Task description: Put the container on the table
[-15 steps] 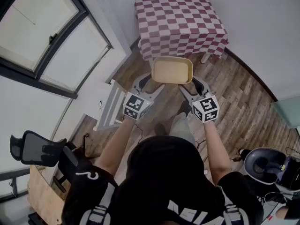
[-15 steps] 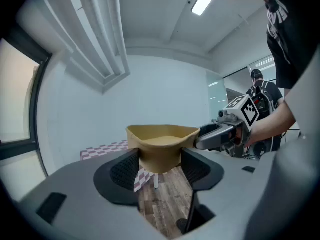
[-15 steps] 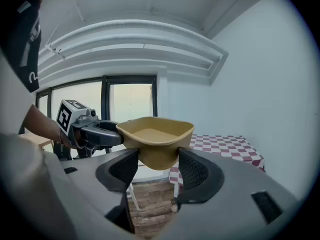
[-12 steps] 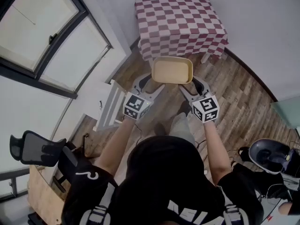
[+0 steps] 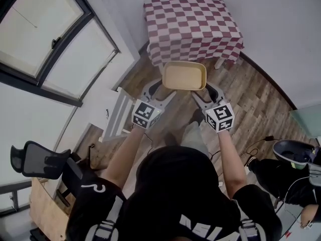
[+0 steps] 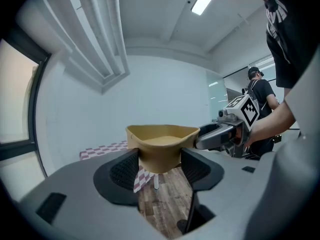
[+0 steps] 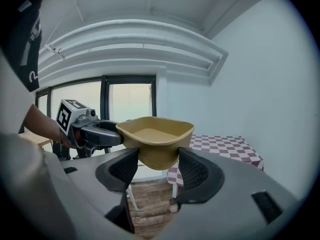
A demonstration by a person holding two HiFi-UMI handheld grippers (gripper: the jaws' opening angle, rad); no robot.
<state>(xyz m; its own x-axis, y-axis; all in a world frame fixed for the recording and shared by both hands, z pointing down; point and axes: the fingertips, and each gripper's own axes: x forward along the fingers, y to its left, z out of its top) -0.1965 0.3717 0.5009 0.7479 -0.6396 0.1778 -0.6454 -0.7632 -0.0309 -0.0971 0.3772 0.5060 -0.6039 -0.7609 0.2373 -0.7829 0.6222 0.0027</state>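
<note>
A tan, shallow plastic container (image 5: 184,76) hangs in the air over the wood floor, just short of the table with the red-and-white checked cloth (image 5: 193,19). My left gripper (image 5: 160,88) clamps its left end and my right gripper (image 5: 205,88) clamps its right end. In the left gripper view the container's end (image 6: 160,144) sits wedged between both pads of the left gripper (image 6: 160,166), with the right gripper (image 6: 227,133) across from it. The right gripper view shows the same: the container (image 7: 155,139) fills the gap of the right gripper (image 7: 152,168), and the table (image 7: 225,146) stands beyond.
A large window (image 5: 45,39) fills the left wall, with a white rack (image 5: 118,112) below it. A black office chair (image 5: 40,159) stands at lower left. Another person in dark clothes (image 5: 281,177) is at lower right. A wall rises behind the table.
Both grippers and the container have stayed where they were. The person and the round dark thing at the lower right have shifted to the right.
</note>
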